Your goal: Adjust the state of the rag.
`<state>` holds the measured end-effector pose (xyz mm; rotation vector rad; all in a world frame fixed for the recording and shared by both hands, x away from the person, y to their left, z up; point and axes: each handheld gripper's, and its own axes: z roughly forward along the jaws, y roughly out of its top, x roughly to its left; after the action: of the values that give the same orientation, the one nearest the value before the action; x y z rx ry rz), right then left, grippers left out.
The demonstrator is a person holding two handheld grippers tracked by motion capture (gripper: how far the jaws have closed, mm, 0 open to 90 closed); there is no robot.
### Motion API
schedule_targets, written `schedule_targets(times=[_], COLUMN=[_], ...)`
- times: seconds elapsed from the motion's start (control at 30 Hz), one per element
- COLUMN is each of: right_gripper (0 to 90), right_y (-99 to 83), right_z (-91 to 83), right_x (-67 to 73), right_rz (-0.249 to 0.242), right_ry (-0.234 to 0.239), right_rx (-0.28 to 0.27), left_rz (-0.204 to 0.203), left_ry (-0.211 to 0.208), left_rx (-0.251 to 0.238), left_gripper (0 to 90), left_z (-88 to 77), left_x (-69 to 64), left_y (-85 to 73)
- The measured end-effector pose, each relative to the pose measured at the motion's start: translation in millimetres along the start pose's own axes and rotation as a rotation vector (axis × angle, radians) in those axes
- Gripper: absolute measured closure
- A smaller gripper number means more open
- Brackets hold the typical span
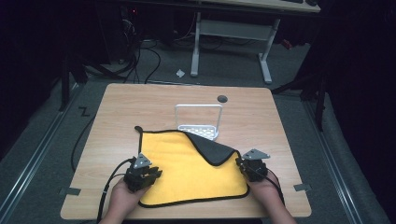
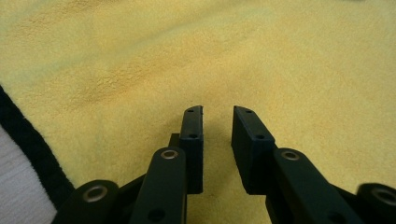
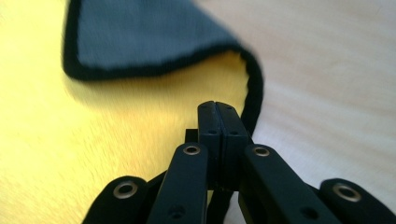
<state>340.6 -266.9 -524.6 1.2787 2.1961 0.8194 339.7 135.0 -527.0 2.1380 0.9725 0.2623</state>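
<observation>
**Two hand-held grippers at a yellow cloth with one corner folded over**

A yellow cloth [image 1: 187, 170] with black edging lies flat on the near half of the worktop [image 1: 121, 112]. Its far right corner [image 1: 212, 148] is turned back, showing a grey underside. Behind it stands a white rack [image 1: 198, 122], whose base the cloth partly covers. The left hand-held gripper [image 1: 142, 173] sits over the cloth's near left part. In the left gripper view its jaws stand apart with nothing between them, bare yellow pile showing in the gap. The right hand-held gripper [image 1: 252, 167] sits at the cloth's right edge. In the right gripper view its jaws are pressed together. The black hem passes just beside and under them, but whether any cloth is pinched cannot be made out. That view is blurred.
</observation>
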Motion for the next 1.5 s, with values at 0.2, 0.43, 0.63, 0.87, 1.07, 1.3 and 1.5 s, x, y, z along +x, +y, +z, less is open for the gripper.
schedule_targets(times=[0.2, 0.43, 0.63, 0.87, 1.07, 1.3, 1.5], right_gripper=[90.0, 89.1, 72.3, 57.6, 83.0, 82.8, 82.0], right_y=[-16.0, -39.3, -14.0, 0.7, 3.2, 21.2, 23.0], right_z=[-17.7, -45.5, -44.7, -11.2, -13.6, -12.2, 20.4], right_x=[13.9, 35.9, 50.2, 81.5, 73.2, 9.9, -43.4], right_rz=[0.013, -0.009, -0.042, -0.168, -0.14, -0.005, 0.061], right_ry=[0.036, 0.075, 0.144, 0.18, 0.142, -0.007, -0.114], right_rx=[-0.004, 0.002, -0.105, -0.033, -0.063, -0.118, 0.0], left_rz=[0.002, 0.002, -0.015, -0.064, -0.08, -0.093, -0.064], left_ry=[-0.032, -0.056, -0.027, -0.005, -0.015, -0.056, -0.158], left_rx=[-0.021, -0.007, -0.046, -0.06, -0.067, -0.07, -0.074], left_gripper=[79.8, 82.1, 69.2, 60.6, 61.1, 61.0, 61.2], left_z=[-13.2, -26.6, -24.9, -27.6, -28.8, -24.5, -4.6], left_x=[-9.9, -10.9, -6.5, 5.7, 10.0, 7.1, -12.9], left_y=[-18.3, -30.2, -26.6, -30.7, -33.8, -30.9, -17.7])
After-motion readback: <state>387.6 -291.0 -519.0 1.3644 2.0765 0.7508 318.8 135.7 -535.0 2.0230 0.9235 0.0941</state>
